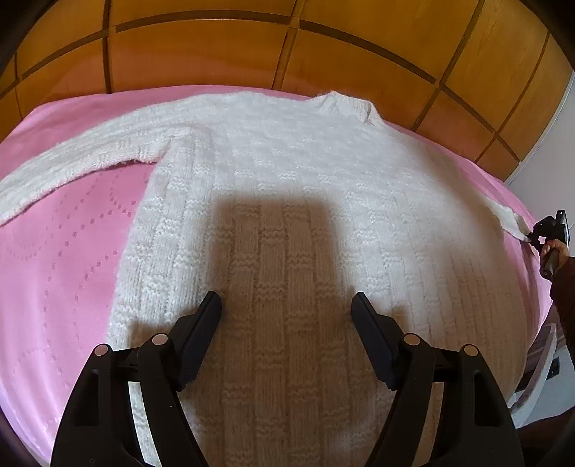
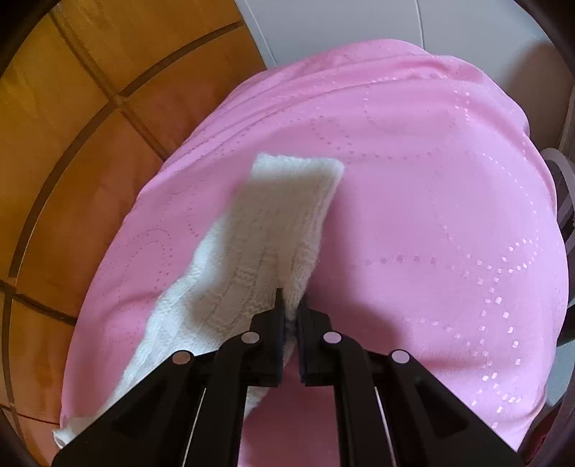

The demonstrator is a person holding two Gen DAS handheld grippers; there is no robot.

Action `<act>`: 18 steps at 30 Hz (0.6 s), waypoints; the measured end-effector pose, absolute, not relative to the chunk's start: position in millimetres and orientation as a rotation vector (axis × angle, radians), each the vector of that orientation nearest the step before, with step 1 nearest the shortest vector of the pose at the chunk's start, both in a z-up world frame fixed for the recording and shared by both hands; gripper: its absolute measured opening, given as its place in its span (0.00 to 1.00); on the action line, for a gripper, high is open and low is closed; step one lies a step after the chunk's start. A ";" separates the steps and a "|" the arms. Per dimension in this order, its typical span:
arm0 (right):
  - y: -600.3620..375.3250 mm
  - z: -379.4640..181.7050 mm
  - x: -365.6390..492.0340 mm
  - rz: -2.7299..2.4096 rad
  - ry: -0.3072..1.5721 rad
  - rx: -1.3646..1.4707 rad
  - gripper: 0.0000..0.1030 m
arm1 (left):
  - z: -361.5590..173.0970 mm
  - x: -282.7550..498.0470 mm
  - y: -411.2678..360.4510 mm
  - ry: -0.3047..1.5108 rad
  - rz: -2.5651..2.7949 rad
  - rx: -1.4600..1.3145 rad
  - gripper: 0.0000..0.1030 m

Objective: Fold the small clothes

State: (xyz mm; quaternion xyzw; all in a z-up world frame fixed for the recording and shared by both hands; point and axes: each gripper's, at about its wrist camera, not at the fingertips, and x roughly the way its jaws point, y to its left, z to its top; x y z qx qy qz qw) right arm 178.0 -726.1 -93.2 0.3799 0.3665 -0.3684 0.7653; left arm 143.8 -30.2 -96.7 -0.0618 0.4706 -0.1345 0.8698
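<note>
Pink bedspread [image 1: 64, 273], stitched with dotted curves, covered the bed, and orange-brown wood panels [image 1: 201, 54] with dark grooves stood behind it. A pale wall [image 2: 341, 25] showed at the far corner in the right view.

My sweater [image 1: 287, 172], white and knitted, lay flat across the bedspread with its collar toward the panels and 1 sleeve stretched out to the left.

My left gripper [image 1: 286, 305] hung over the sweater's lower body with its 2 fingers spread apart and nothing between them; its shadow fell on the knit just ahead.

Only the left view showed the whole sweater, plus my right hand [image 1: 553, 248] at the bed's right edge, gripping its handle where the other sleeve ran out.

Only the right view showed that grip up close: my right gripper [image 2: 289, 305] was clamped on the sleeve [image 2: 273, 222] along its edge, the cuff lying ahead on the bedspread. It also showed a pale rounded object at the right edge, too cut off to identify.
</note>
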 end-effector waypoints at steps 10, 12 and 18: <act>-596.0 -24.0 233.3 -0.331 0.739 0.565 0.05 | -90.2 146.0 -18.3 0.972 -0.307 -0.220 0.73; -553.2 -15.2 248.7 -0.219 0.752 0.513 0.05 | -88.9 147.8 -16.0 0.966 -0.307 -0.240 0.73; -391.5 -7.7 287.9 0.149 0.815 0.380 0.05 | -79.5 153.1 -9.8 0.935 -0.327 -0.292 0.73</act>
